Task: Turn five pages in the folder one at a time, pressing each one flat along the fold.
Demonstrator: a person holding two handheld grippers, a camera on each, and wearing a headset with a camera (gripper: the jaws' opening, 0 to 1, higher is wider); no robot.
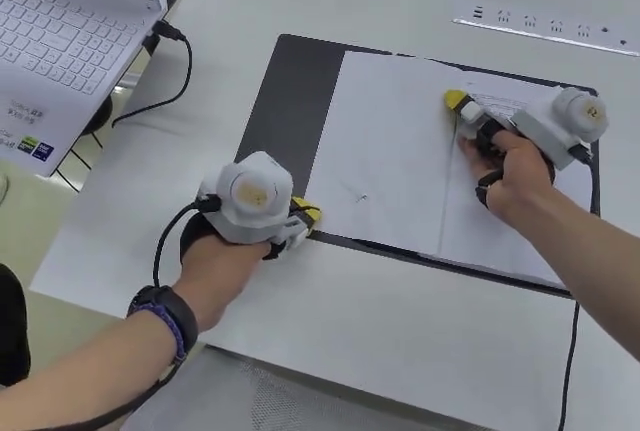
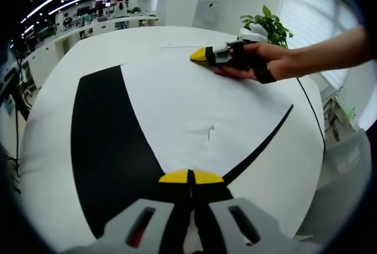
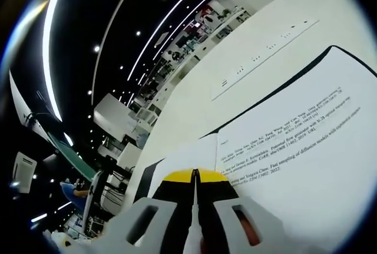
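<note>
Where the folder (image 1: 285, 101) lies open on the white table (image 1: 400, 331), the left gripper (image 1: 304, 215) is set at its near edge. Its jaws are clenched together with nothing seen between them, and its tips are rested on the black cover beside the blank page (image 1: 390, 151). Farther up the folder, the right gripper (image 1: 455, 101) is laid on the fold, jaws likewise pressed together, with a printed page (image 3: 294, 148) spread over the folder's right half. Beyond the folder's far edge a power strip (image 1: 545, 29) is seen, and a laptop (image 1: 60, 31) is placed off its left side.
</note>
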